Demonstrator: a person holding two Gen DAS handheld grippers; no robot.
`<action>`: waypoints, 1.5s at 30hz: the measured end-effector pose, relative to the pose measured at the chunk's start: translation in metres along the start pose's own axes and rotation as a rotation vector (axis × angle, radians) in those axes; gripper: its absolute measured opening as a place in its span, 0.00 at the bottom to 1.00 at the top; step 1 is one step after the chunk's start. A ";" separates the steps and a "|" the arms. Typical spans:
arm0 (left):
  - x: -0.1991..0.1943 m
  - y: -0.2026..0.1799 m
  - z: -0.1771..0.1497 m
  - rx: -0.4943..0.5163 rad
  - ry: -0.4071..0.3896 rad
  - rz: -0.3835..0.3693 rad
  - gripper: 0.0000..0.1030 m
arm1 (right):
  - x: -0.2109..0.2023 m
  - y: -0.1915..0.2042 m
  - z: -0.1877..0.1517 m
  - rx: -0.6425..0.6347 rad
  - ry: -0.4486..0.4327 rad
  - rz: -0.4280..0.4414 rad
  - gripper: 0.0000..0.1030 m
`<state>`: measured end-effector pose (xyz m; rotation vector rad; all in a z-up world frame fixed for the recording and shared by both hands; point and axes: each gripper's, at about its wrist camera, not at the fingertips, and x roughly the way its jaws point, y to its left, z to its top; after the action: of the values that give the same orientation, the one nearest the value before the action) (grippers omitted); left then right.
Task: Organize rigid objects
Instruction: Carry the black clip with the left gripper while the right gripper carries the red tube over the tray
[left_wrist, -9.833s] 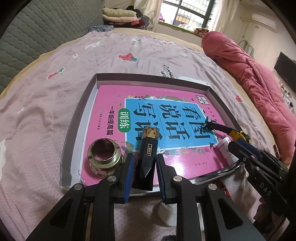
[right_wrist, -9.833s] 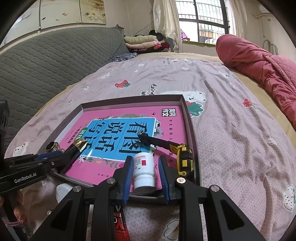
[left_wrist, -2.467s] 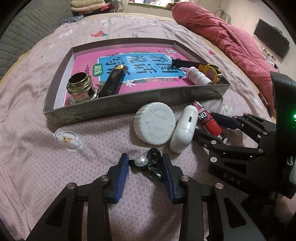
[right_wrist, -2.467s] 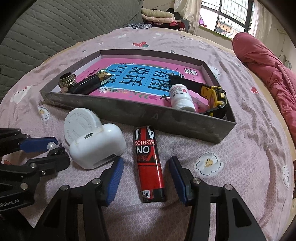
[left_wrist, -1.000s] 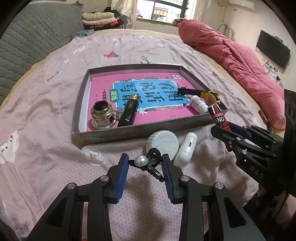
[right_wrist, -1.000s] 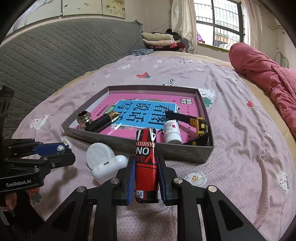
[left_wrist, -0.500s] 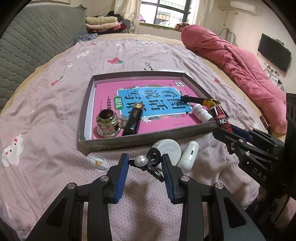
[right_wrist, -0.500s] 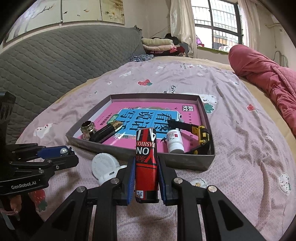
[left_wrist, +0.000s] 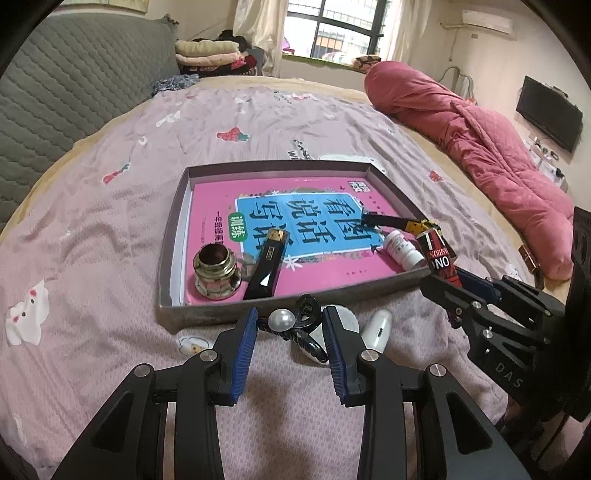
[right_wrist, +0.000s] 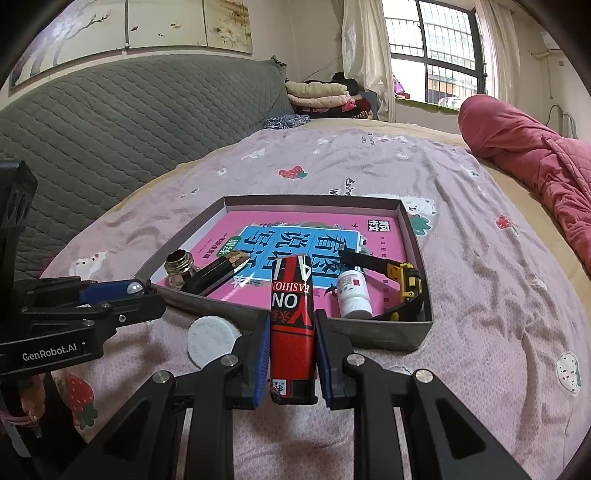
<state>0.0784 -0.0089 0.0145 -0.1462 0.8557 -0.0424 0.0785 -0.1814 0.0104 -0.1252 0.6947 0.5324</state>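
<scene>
Left gripper (left_wrist: 290, 325) pinches a pearl clip (left_wrist: 284, 322); right gripper (right_wrist: 290, 349) clamps a red tube (right_wrist: 291, 310), tray (right_wrist: 384, 330) just ahead.

Left gripper (left_wrist: 290, 325) low centre, blue-padded fingers (left_wrist: 244, 345) closed on a black hair clip (left_wrist: 301, 326) with a pearl bead on it, held above the pink bedspread (left_wrist: 110, 236).

Grey tray (left_wrist: 173, 225) on the bed beyond, lined with a pink and blue book (left_wrist: 295, 221). In it:
- brass threaded fitting (left_wrist: 216, 271), near left corner
- black lighter (left_wrist: 267, 267) just beside it, gold end pointing away
- white pill bottle (left_wrist: 402, 251) lying near the right wall
- yellow-and-black tape measure (left_wrist: 402, 223) behind the bottle

Right gripper (left_wrist: 448, 275) at right, clamped on a red and black tube (left_wrist: 439, 254) over the tray's near right corner.

White round lid (left_wrist: 349, 321) and white earbud case (left_wrist: 378, 326) on the bedspread just outside the tray's near wall, partly hidden by the left fingers.
</scene>
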 end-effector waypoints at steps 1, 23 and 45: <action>0.000 0.000 0.001 0.000 -0.002 0.000 0.36 | 0.000 0.000 0.001 0.000 -0.001 0.002 0.22; 0.009 0.005 0.015 -0.019 -0.016 0.022 0.36 | 0.002 -0.004 0.011 -0.001 -0.037 0.000 0.22; 0.022 0.003 0.029 -0.012 -0.018 0.040 0.36 | 0.015 -0.012 0.023 -0.012 -0.071 0.000 0.22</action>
<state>0.1145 -0.0043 0.0167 -0.1404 0.8405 0.0019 0.1073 -0.1788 0.0178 -0.1173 0.6225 0.5391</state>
